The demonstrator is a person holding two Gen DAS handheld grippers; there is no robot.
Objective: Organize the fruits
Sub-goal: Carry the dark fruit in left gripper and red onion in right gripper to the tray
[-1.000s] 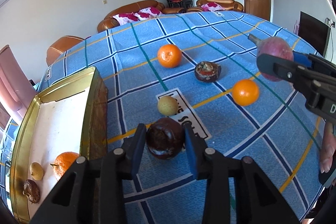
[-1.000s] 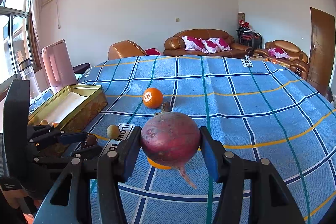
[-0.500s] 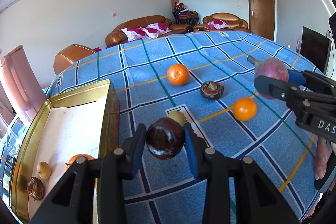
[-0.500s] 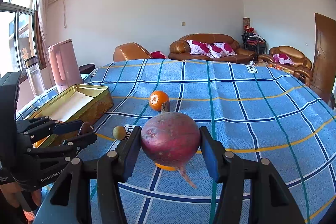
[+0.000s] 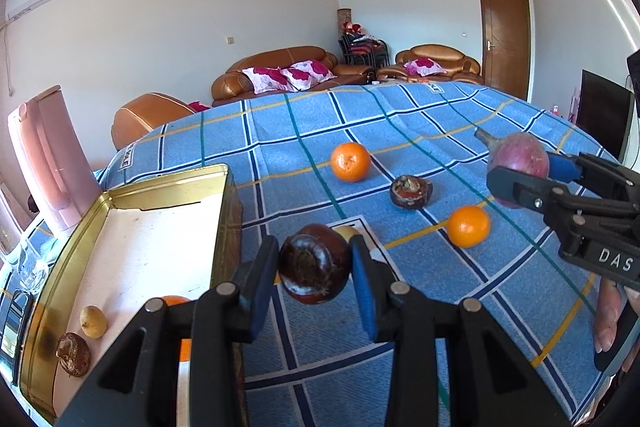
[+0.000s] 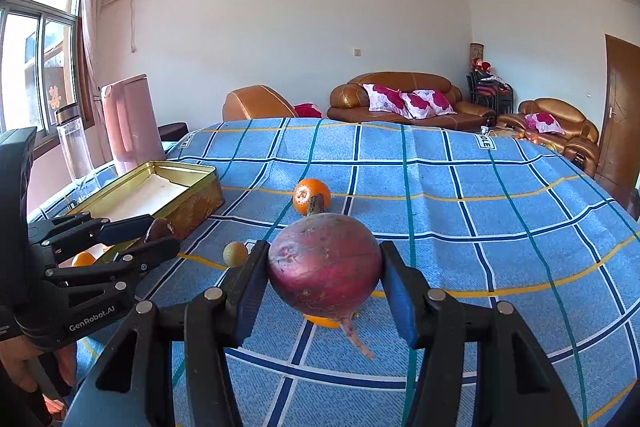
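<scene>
My left gripper [image 5: 314, 275] is clamped on a dark mangosteen [image 5: 315, 269], held above the blue checked cloth [image 5: 400, 115] with the gold tin [image 5: 120, 195] just to its left. My right gripper [image 6: 324, 277] grips a purple-red bulb [image 6: 325, 265], an orange [image 6: 311, 195] lying ahead of its fingers.
</scene>
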